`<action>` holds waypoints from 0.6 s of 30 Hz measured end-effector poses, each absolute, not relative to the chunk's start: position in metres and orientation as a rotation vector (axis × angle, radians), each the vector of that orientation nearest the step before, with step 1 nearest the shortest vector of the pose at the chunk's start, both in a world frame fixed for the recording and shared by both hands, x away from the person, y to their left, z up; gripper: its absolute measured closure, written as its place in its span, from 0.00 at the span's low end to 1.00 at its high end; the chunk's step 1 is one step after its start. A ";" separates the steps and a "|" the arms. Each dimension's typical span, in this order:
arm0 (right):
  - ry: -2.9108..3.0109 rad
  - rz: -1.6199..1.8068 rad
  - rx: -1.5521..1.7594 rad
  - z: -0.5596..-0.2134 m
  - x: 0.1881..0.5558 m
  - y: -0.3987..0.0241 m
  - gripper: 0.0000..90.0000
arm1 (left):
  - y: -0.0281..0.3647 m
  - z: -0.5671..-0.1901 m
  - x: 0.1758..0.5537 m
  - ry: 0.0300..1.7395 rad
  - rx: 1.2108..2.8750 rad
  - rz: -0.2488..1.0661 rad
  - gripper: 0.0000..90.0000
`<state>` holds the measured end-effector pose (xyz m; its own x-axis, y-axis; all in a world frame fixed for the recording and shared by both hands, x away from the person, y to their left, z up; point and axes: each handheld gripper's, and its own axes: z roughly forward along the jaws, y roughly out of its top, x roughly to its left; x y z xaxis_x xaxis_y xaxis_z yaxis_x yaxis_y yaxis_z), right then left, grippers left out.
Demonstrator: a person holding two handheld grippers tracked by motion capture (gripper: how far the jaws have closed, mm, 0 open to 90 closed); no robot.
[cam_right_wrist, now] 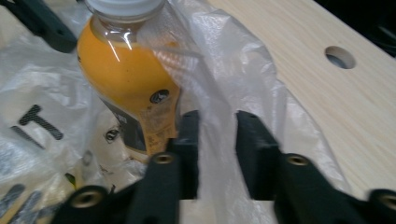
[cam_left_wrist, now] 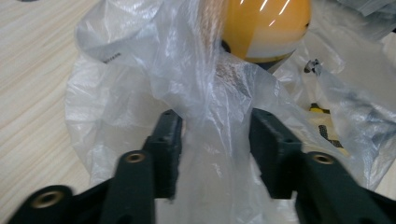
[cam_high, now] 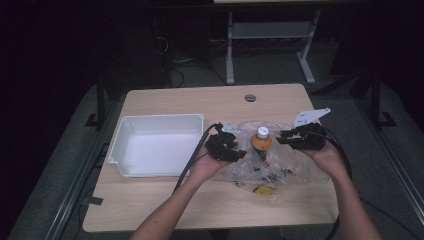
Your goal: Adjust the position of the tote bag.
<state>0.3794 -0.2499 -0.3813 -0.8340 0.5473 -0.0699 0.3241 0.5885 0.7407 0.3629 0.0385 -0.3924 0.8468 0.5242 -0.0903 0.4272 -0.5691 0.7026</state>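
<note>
- Black jaws of the left gripper (cam_left_wrist: pixel 212 140) stand either side of a fold of the bag (cam_left_wrist: pixel 196 88), film between them but a gap at each pad: it looks released, not yet pinching.
- Right gripper (cam_right_wrist: pixel 216 140) is the same: jaws narrowly apart around the bag's far edge, film between them, and I cannot see the pads pressing, so I read it as unclenched.
- Bottle (cam_high: pixel 261 141) of orange drink, white cap up, stands upright inside the bag near the middle of the table (cam_high: pixel 165 205), between the two grippers.
- Bag, clear and crumpled, spreads on the wood around the bottle; its mouth seems to rise beside the bottle's neck, which is likely why each gripper takes one side — to spread the opening or lift the film off the bottle.
- Small dark and yellow items (cam_high: pixel 263 189) lie in the bag's near part; what they are is too small to tell.
- Bin (cam_high: pixel 127 131), white and holding nothing, sits just to the left of the bag, probably the place where the bottle is meant to go.
- Both hands come in low, so the grip stays near the table.
</note>
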 end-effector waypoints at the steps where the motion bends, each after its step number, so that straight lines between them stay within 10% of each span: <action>1: 2.535 1.087 0.712 -0.382 0.380 -0.249 0.90 | 0.038 -0.394 0.363 0.691 2.257 0.171 0.73; 6: 2.551 1.096 0.735 -0.389 0.382 -0.248 0.99 | 0.036 -0.401 0.364 0.678 2.271 0.186 0.96; 18: 2.629 1.007 0.909 -0.433 0.392 -0.249 1.00 | 0.031 -0.431 0.370 0.801 2.309 0.218 0.99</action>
